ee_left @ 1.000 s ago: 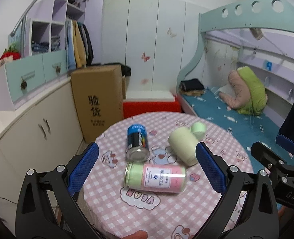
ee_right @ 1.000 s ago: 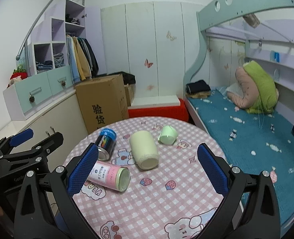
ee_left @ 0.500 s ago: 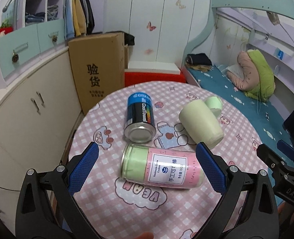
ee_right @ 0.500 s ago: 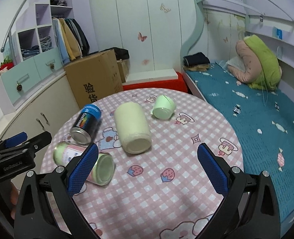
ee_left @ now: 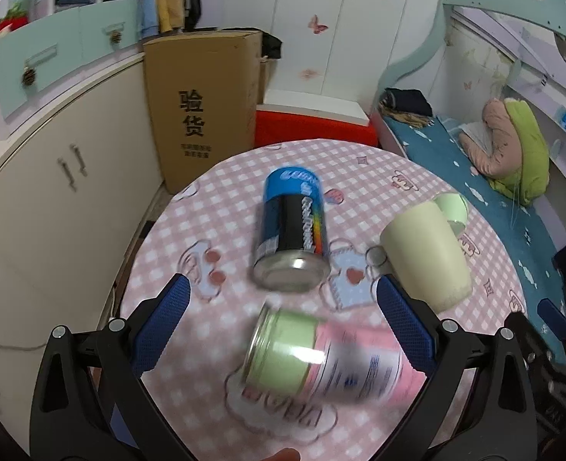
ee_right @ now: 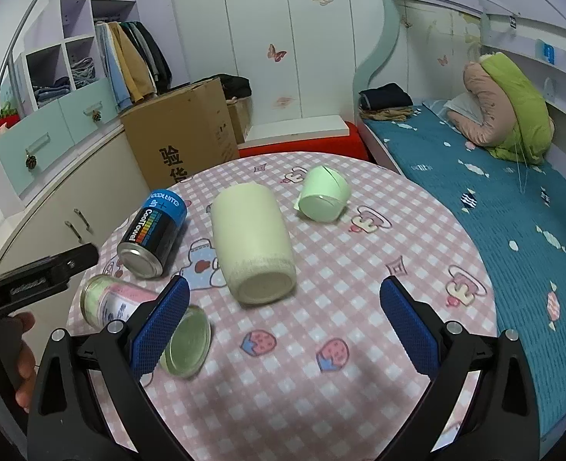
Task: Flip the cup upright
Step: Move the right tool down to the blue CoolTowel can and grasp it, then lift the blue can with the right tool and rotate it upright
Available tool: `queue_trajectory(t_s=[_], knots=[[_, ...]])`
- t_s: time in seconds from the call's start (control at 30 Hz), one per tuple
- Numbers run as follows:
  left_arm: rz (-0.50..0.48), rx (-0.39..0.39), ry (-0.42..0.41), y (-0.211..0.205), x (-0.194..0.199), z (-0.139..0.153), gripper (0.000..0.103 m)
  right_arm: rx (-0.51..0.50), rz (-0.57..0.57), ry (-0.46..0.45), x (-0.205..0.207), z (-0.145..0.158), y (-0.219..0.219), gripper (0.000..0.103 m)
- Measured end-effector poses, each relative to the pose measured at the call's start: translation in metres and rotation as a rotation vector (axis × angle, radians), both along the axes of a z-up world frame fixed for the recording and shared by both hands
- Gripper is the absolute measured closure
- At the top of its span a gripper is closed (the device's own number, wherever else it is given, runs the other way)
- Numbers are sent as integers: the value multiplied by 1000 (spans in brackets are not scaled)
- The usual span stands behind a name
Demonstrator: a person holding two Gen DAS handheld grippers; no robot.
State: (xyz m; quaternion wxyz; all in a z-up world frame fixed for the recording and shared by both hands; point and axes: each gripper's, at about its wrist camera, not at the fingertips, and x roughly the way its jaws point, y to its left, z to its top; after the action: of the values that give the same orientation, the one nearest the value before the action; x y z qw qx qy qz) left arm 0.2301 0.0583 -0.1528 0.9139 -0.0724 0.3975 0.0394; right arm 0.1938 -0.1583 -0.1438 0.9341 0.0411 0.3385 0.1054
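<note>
Nearest in the left wrist view, the left gripper (ee_left: 283,319) is hovering over the round table (ee_left: 191,238) with its jaws standing wide apart and gripping nothing. Between its blue pads a pink-and-green jar (ee_left: 321,353) is lying on its side, blurred, glass mouth pointing left. Just beyond it a blue-and-black can (ee_left: 292,230) is lying on its side too, metal end facing the camera.

Over on the right wrist view, the right gripper (ee_right: 285,317) is hanging above the pink checked cloth, jaws spread wide and empty. The cream cup (ee_right: 252,238) is lying on its side just past the fingertips, near the table's middle, its flat base turned toward the camera. The can is resting just left of the cup, the jar in front of the can, partly hidden behind the left blue pad. Further back a small green cup (ee_right: 323,194) is lying tipped over, apart from the cream one.

Behind the table a cardboard box (ee_right: 183,134) is standing against the cabinets, and a bed with a blue sheet (ee_right: 513,207) is running along the right
</note>
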Motion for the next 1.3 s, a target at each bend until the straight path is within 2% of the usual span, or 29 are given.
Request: queue_trajectory(t_s=[0.17,0.3,0.43,0.57,0.67,0.7,0.73,0.87,1.0,1.17,1.3], knots=[[11,48,88,5,50,-15,5,-7,4,4,20,-3,5,7],[22,57,196,13,86,-40,5,-4,6,17,33,-10,6,7],[-13,9,256,17,101,-55,6,0,12,32,44,-17,6,7],[-24,61,271,11,107,-56,7,17,13,50,52,-24,4,7],[-70,59,306,5,115,-61,24,40,19,63,54,-26,1,7],[-83,59,324,3,117,-64,35,43,17,65,54,-27,0,7],[-85,69,341,3,120,-66,36,45,15,64,53,-27,-2,7],[-83,65,326,3,120,-66,36,56,2,65,52,-27,-9,7],[-80,35,239,4,107,-54,36,57,-5,65,48,-26,-14,7],[-77,-1,126,-4,88,-25,36,58,-24,52,37,-20,-22,7],[-123,-16,41,-27,49,4,36,54,-52,33,20,-7,-33,7]])
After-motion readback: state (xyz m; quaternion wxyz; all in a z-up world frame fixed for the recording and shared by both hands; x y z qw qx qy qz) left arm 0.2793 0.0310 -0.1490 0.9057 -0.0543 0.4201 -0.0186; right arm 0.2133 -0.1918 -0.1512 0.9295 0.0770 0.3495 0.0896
